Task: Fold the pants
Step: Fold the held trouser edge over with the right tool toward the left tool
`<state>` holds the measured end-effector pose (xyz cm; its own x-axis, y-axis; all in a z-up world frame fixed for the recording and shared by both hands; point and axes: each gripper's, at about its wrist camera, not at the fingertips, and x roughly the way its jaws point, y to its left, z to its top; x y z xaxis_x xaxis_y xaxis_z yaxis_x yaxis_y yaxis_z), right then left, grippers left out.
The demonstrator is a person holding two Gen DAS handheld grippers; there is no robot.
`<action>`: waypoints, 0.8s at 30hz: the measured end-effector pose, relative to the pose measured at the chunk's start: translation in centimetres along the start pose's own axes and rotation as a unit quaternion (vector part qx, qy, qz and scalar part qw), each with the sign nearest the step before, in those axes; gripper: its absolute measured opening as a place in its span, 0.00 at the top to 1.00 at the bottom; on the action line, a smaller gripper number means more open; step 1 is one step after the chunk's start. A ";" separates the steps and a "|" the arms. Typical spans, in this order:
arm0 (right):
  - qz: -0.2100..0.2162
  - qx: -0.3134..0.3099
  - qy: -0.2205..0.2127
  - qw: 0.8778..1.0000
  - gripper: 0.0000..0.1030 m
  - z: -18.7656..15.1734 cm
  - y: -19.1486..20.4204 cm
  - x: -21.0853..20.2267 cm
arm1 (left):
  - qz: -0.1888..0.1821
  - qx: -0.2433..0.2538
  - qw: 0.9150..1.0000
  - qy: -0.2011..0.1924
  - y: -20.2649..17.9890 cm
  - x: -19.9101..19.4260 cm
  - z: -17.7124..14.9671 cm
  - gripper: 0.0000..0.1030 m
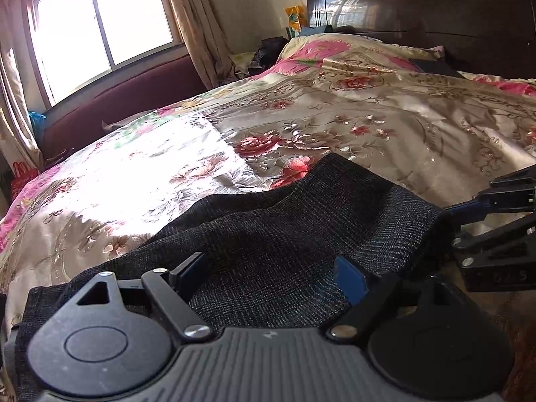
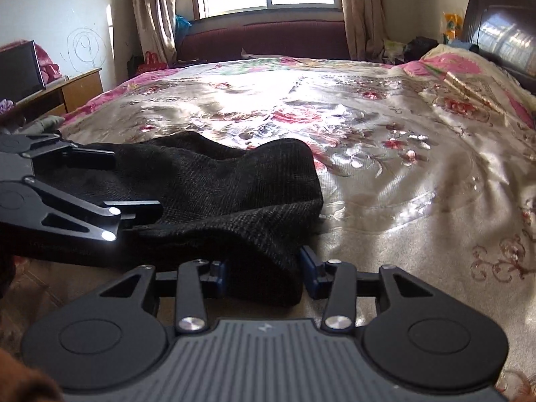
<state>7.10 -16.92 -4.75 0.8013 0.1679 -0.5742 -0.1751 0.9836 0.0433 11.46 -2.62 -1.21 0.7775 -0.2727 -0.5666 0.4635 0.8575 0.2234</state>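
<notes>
The right tongs [image 2: 264, 273] stand partly apart with the near edge of the dark charcoal woven pants [image 2: 234, 194] bunched between the blue pads [image 2: 310, 273]; the cloth fills the gap, so this reads as a grip on the fabric. The left tongs [image 1: 271, 273] stand wider, and the same pants [image 1: 288, 221] lie across the gap under them; whether these pads pinch the cloth or merely rest over it cannot be told.

The pants lie in a rumpled heap at the near edge of the bed, on the shiny cream and pink floral bedspread [image 2: 385, 174], their far part sagging into a fold.

To do this step well, both tongs should likely hold one edge at matching corners, lift together, keep the cloth taut between them, and lay it flat before creasing. Uneven pulling would probably twist the fold.
</notes>
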 end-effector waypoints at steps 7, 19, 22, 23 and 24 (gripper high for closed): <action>-0.025 0.097 0.028 0.995 0.84 -0.2 -4.2 -1.0 | 0.000 0.010 1.000 -0.005 0.1 0.6 0.2 0.07; 0.003 0.133 0.053 0.990 0.93 -0.1 -6.0 -0.4 | -0.026 -0.039 0.998 0.030 0.8 2.1 -0.8 0.08; -0.029 0.109 0.064 0.992 0.90 -0.7 -6.0 -1.4 | -0.059 -0.060 0.996 0.024 -0.4 2.0 -1.0 0.08; -0.024 0.104 0.075 0.991 0.90 -0.7 -6.1 -1.3 | -0.051 -0.044 0.998 0.014 -1.3 1.9 -1.0 0.08; -0.021 0.090 0.083 0.992 0.86 -0.4 -6.1 -1.5 | -0.045 -0.042 0.998 0.011 -1.5 1.8 -0.9 0.08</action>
<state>6.78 -23.19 -4.46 0.6974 0.1282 -0.7051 -0.0268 0.9878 0.1532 11.76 -4.03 -3.29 0.7247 -0.3417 -0.5984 0.4934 0.8635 0.1045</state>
